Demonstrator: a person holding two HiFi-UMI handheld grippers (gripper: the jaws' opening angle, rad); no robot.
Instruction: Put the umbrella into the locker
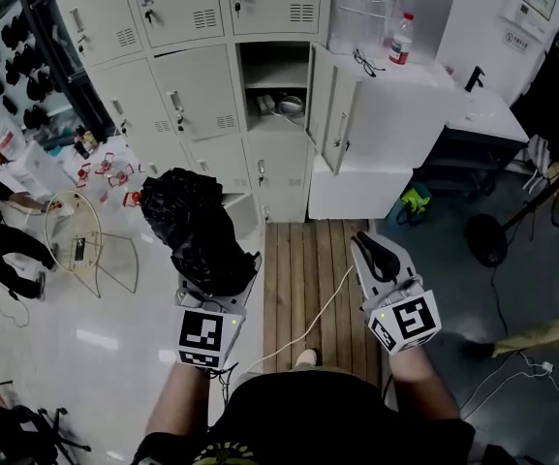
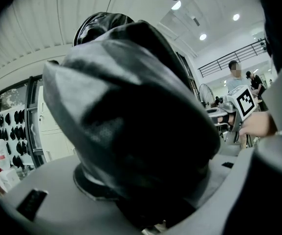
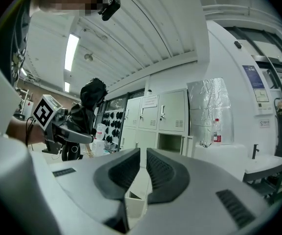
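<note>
The umbrella is a folded black bundle, and my left gripper is shut on its lower end, holding it upright. It fills the left gripper view, where the umbrella hides both jaws. My right gripper is shut and empty, its ribbed pads almost touching. The grey lockers stand ahead, and one middle compartment is open with its door swung to the right. That open compartment also shows in the right gripper view, with the umbrella at left.
A white cabinet with a bottle stands right of the lockers. A wire rack and small items lie on the floor at left. A fan is at right. A white cable crosses the wooden floor strip.
</note>
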